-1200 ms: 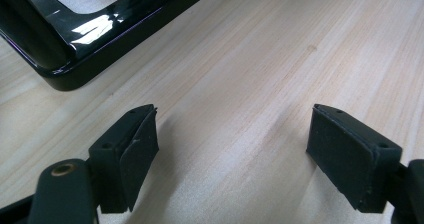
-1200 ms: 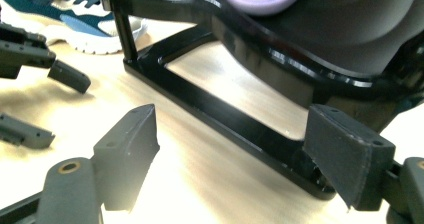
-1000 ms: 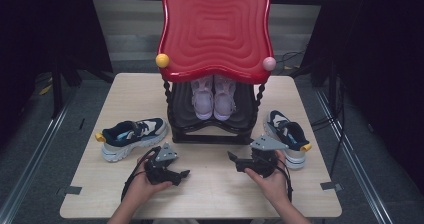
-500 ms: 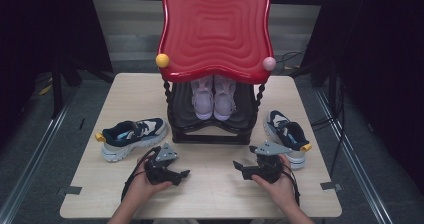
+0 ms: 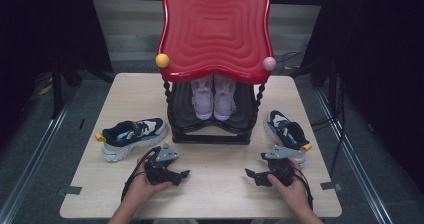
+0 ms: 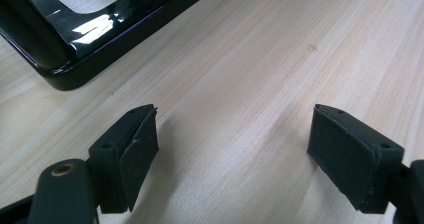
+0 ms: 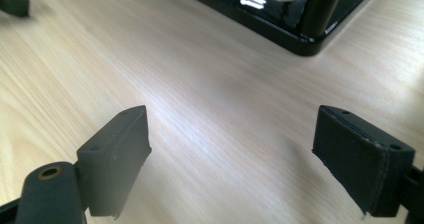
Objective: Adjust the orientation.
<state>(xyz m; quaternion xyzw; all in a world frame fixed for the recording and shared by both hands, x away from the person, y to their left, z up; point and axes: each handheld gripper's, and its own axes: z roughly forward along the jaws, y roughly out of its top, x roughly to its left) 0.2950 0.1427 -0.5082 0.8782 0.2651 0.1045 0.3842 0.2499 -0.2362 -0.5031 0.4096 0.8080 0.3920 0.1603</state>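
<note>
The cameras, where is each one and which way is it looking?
High view: sits above the person's side, looks forward and down on the table, the rack and both shoes; both hands show, holding the left gripper and the right gripper.
Left gripper view: rides the left gripper, looks low across the table at the rack's base corner; its open jaws show.
Right gripper view: rides the right gripper, looks at another corner of the base; its open jaws show.
All three share the table and the black rack.

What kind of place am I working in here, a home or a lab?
Probably a staged recording setup, not a home: a lone wooden table ringed by dark curtains, cables on the floor, and a red-topped shoe rack with sneakers as props.
</note>
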